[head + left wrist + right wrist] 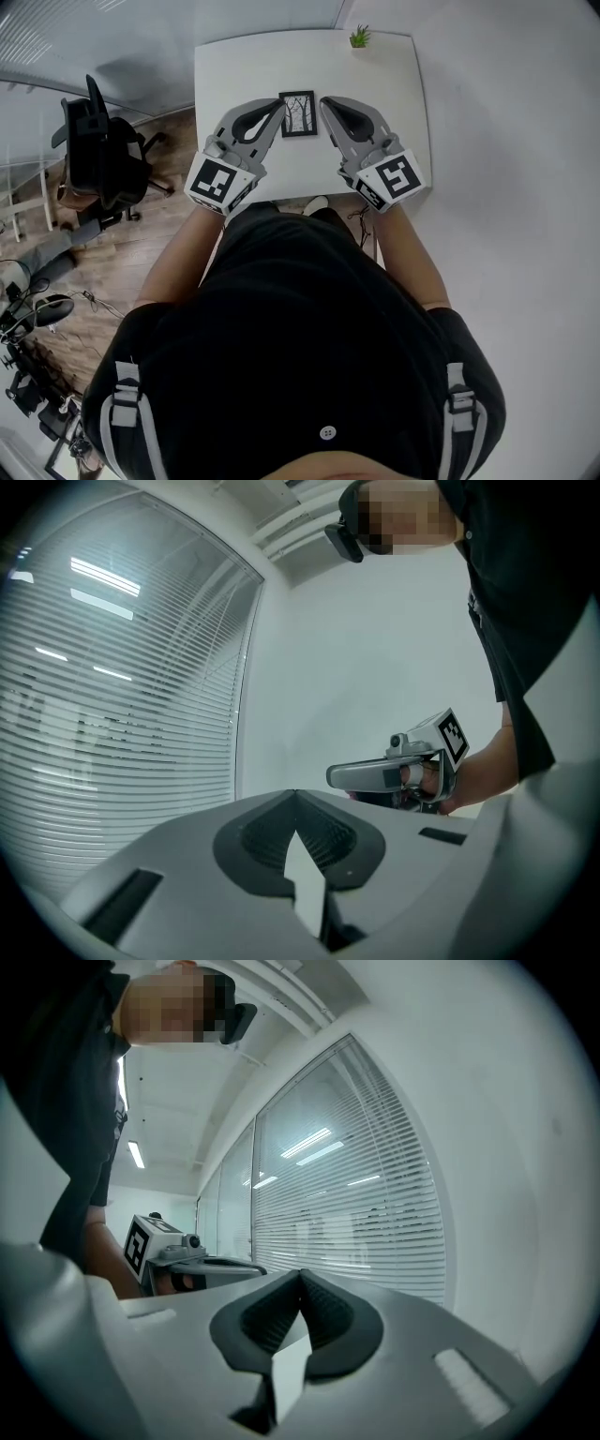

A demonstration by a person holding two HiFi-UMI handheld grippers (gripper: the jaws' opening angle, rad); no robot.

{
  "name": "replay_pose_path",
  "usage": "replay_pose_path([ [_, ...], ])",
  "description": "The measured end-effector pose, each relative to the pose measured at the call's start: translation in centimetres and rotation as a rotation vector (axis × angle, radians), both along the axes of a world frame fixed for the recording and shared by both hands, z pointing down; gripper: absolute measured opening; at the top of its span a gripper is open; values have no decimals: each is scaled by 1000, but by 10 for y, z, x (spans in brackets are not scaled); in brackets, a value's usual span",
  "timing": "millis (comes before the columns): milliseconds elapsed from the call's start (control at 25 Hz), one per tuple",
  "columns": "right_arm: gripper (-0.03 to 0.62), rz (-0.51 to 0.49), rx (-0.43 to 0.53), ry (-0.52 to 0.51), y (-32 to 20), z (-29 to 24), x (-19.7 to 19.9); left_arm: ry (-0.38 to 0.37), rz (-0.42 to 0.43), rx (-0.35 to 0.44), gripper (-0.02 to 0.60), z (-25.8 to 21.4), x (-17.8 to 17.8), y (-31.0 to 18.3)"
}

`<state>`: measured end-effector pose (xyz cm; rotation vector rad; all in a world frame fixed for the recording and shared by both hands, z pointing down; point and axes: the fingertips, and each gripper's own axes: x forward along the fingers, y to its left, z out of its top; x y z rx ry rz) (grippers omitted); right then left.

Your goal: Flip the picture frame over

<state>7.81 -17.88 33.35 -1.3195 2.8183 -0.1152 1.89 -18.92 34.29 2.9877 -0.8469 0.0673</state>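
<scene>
A small black picture frame [298,113] with a bare-tree print lies picture side up on the white table [234,66]. My left gripper [278,105] points at its left edge and my right gripper [325,103] at its right edge, so the frame shows between the two tips. Both grippers are shut with nothing between their pads. In the left gripper view the shut pads [281,832] meet in a line, and the right gripper [394,775] is beyond them. The right gripper view shows shut pads [323,1312] and the left gripper [178,1251]. The frame appears in neither gripper view.
A small green potted plant [360,37] stands at the table's far right corner. A black office chair [98,150] sits on the wooden floor to the left of the table. Window blinds [112,686] fill one side of the room.
</scene>
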Motion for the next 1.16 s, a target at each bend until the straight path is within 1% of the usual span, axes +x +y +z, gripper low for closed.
replay_pose_path([
  [360,9,16,-15,-1,-4,4,3,-8,-12,1,8,1,-1,-3],
  [560,9,19,-14,-2,-3,6,2,-21,-27,10,8,2,-7,-6],
  [840,9,25,-4,-4,-5,5,1,-11,-43,17,8,0,-12,-9],
  [1160,9,24,-9,-1,-6,2,-3,-22,-45,-2,8,4,-16,-8],
])
